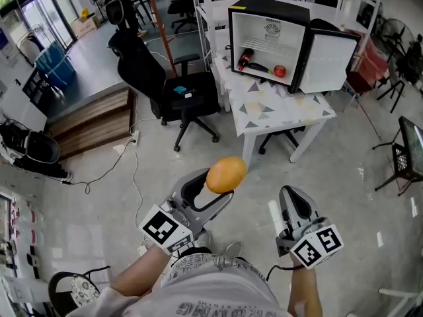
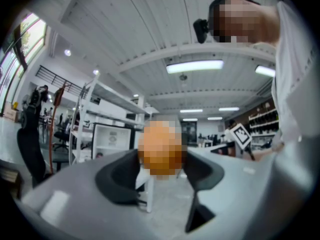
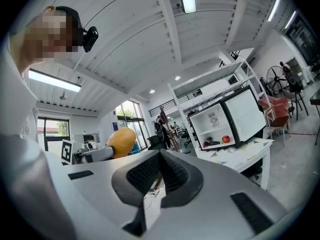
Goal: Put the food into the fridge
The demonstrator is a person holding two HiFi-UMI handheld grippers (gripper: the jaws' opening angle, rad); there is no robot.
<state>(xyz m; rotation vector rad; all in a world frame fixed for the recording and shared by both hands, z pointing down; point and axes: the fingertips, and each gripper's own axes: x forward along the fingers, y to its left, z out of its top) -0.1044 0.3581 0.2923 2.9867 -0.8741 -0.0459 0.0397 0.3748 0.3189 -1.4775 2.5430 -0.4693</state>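
Head view, lower centre: the left tongs are gripping a round orange-yellow fruit, with the jaws spread wide around it. Lower right: the right tongs are sitting closed, pads together and nothing between them. Upper right: a small black fridge with a white interior is standing on the patterned white desk, its door hanging open. A red apple and a dark bottle are lying inside.

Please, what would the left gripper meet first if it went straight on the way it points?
Probably the white table bearing the fridge. The left gripper, holding an orange fruit, has only floor before it, though depth is unclear.
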